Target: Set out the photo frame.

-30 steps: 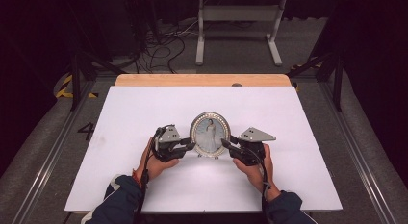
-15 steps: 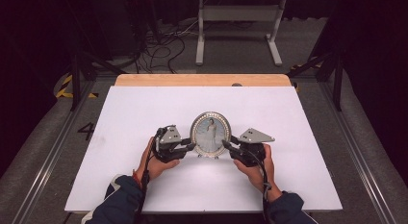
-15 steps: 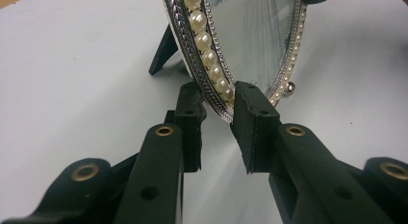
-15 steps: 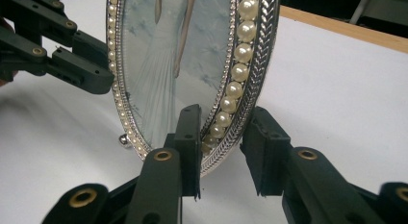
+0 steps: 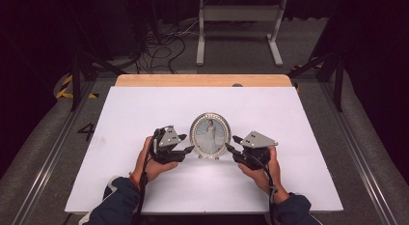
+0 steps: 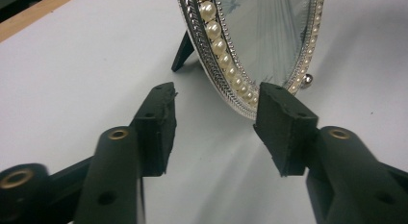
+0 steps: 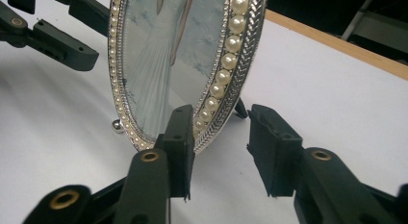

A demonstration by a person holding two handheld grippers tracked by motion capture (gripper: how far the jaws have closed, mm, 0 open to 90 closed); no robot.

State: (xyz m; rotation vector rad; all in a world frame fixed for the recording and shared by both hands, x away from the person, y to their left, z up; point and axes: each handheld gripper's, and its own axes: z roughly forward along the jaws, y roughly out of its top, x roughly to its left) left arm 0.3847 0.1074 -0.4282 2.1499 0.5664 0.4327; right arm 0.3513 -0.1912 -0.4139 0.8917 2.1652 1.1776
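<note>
Near the middle of the white tabletop (image 5: 144,109) I see the oval picture frame (image 5: 210,135) standing upright on its little feet and back prop, its pearl-and-silver rim facing my side, with a photo of a figure in a long pale dress behind the glass. My left gripper (image 5: 185,150) sits just beside the frame's left edge and my right gripper (image 5: 230,147) just beside its right edge — one hand on each. Through the left gripper view the fingers (image 6: 161,120) have just been opening and stand apart, the lower rim of the frame (image 6: 231,84) rising between and beyond them with a gap to the pads. Through the right gripper view the fingers (image 7: 180,137) have likewise been opening — the rim (image 7: 226,70) lies between them, one pad in front of it, the other clear of it. Neither pair grips anything.
</note>
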